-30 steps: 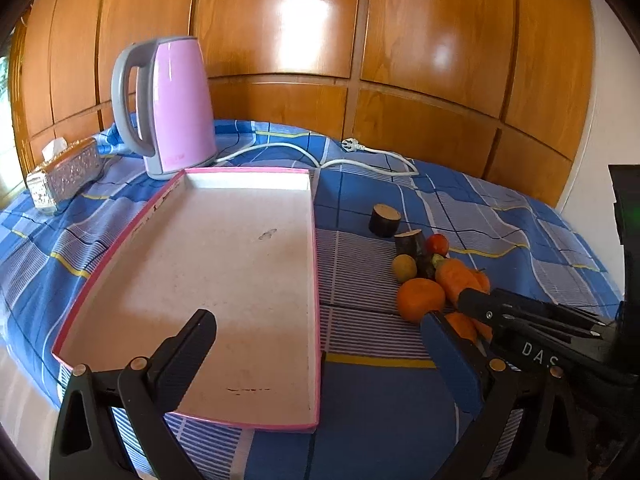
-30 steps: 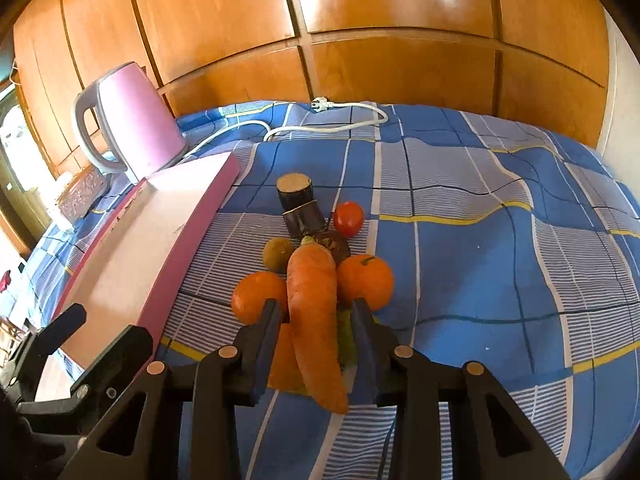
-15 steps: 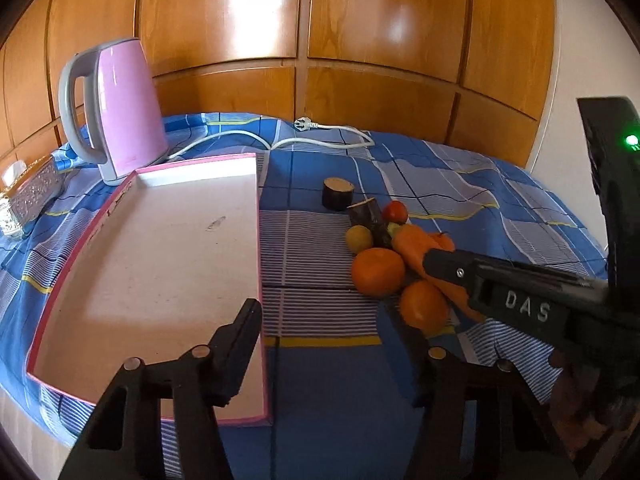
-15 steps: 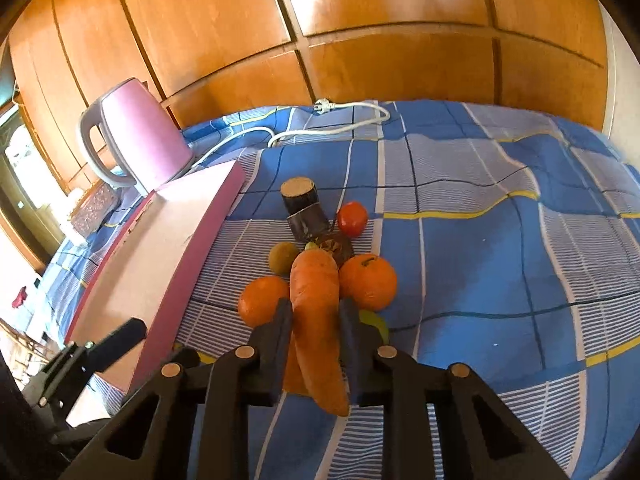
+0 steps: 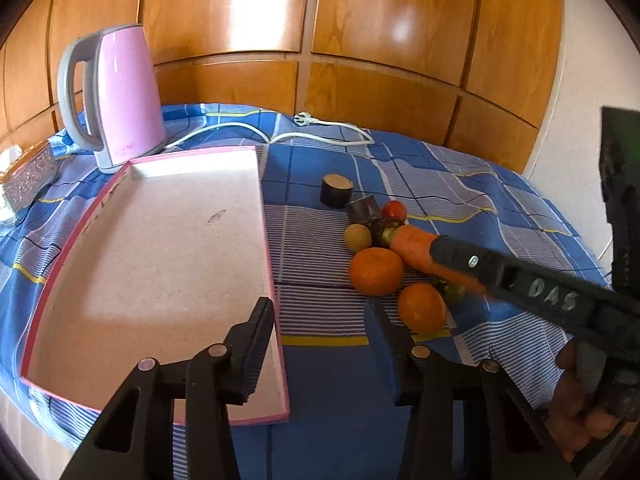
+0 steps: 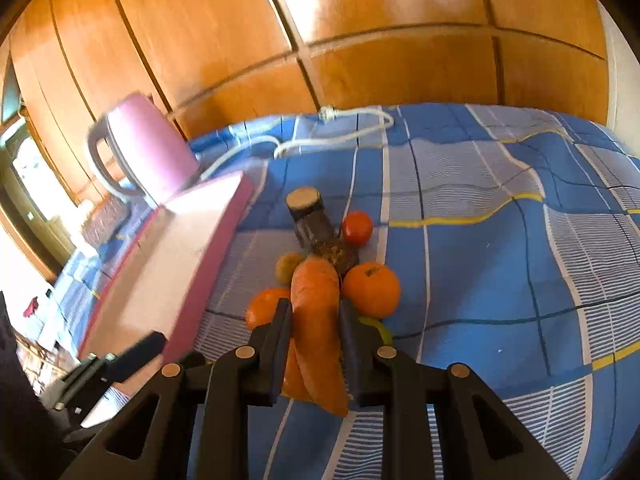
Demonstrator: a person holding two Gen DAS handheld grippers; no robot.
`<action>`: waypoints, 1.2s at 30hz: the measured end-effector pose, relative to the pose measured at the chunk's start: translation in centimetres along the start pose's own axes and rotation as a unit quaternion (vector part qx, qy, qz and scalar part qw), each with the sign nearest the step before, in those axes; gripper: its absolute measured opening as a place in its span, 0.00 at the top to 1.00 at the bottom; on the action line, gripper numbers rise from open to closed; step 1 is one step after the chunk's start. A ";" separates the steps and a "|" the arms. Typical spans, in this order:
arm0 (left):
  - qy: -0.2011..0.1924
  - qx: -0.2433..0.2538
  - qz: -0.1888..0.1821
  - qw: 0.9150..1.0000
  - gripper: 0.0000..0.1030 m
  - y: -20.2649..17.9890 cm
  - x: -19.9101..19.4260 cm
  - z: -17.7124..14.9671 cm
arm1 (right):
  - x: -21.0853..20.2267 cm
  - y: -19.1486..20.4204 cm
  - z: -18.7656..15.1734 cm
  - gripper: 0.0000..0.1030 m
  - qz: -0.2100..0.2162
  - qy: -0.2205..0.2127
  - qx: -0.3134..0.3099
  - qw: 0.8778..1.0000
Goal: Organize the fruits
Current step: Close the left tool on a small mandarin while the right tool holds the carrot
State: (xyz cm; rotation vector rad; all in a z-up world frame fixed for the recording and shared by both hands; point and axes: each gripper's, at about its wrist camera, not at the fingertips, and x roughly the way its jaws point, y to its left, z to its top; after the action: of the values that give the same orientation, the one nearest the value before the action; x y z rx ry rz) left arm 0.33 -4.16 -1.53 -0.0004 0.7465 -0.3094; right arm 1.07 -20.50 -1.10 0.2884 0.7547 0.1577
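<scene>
A pile of produce lies on the blue checked cloth: a long carrot [image 6: 316, 312], two oranges [image 6: 371, 290] [image 6: 264, 308], a small tomato [image 6: 357, 228], a yellow-green fruit [image 6: 288, 266] and dark cut stubs [image 6: 305, 202]. My right gripper [image 6: 315, 308] is shut on the carrot, gripping it around the middle. The left wrist view shows that carrot [image 5: 416, 246] in the right gripper's fingers [image 5: 460, 256], next to an orange [image 5: 376, 266]. My left gripper [image 5: 324, 320] hovers between the pink-rimmed tray [image 5: 160, 240] and the pile; its jaws are closing with nothing between them.
A pink kettle [image 5: 116, 96] stands behind the tray, and its white cable [image 5: 320, 126] trails along the back of the cloth. A patterned tissue box [image 5: 28, 172] sits at the far left. Wooden wall panels close off the back.
The right jaws closed onto the carrot. The left jaws narrowed a good deal, and the left view swung toward the fruit pile.
</scene>
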 end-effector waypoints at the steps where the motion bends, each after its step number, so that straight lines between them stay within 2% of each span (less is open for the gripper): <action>1: -0.001 0.003 -0.004 1.000 0.54 -0.1 0.0 0.0 | -0.5 -0.1 0.0 0.77 0.003 -0.010 0.003 1.000; 5: -0.022 0.023 -0.006 0.999 0.58 -1.0 -0.9 0.0 | -0.9 -0.9 0.4 0.77 0.010 -0.017 0.026 0.999; 9: -0.018 0.028 -0.022 0.999 0.58 -1.2 -0.9 -0.1 | 0.7 -0.1 0.2 0.77 -0.008 0.021 0.009 1.000; 14: 0.015 0.075 -0.069 0.995 0.58 -3.2 0.1 -0.4 | 0.6 -0.6 0.1 0.77 0.005 0.026 0.024 0.999; 17: 0.026 0.097 -0.076 0.992 0.58 -4.3 1.0 -0.2 | 0.5 -1.6 0.2 0.77 0.024 0.028 0.052 0.998; 20: 0.034 0.095 -0.082 0.992 0.58 -4.5 1.7 0.0 | 0.6 -1.9 0.2 0.77 0.034 0.031 0.064 0.997; 22: 0.041 0.093 -0.081 0.992 0.54 -4.6 2.3 0.1 | 0.6 -1.6 0.2 0.77 0.033 0.031 0.060 0.997; 27: 0.052 0.099 -0.083 0.990 0.53 -5.5 3.7 0.1 | 0.8 -1.1 0.2 0.77 0.023 0.031 0.042 0.998; 30: 0.061 0.084 -0.096 0.990 0.64 -5.2 4.5 0.1 | 0.9 -0.9 0.2 0.77 0.015 0.027 0.035 0.999; 36: 0.040 0.061 -0.075 0.994 0.65 -3.7 3.2 -0.2 | 0.8 -1.3 0.3 0.78 0.022 0.025 0.042 0.999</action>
State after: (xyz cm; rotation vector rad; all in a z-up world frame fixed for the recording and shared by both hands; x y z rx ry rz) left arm 1.42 -8.60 -3.40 0.0728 0.8075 -0.5006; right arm 1.90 -21.64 -1.82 0.3819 0.8065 0.1761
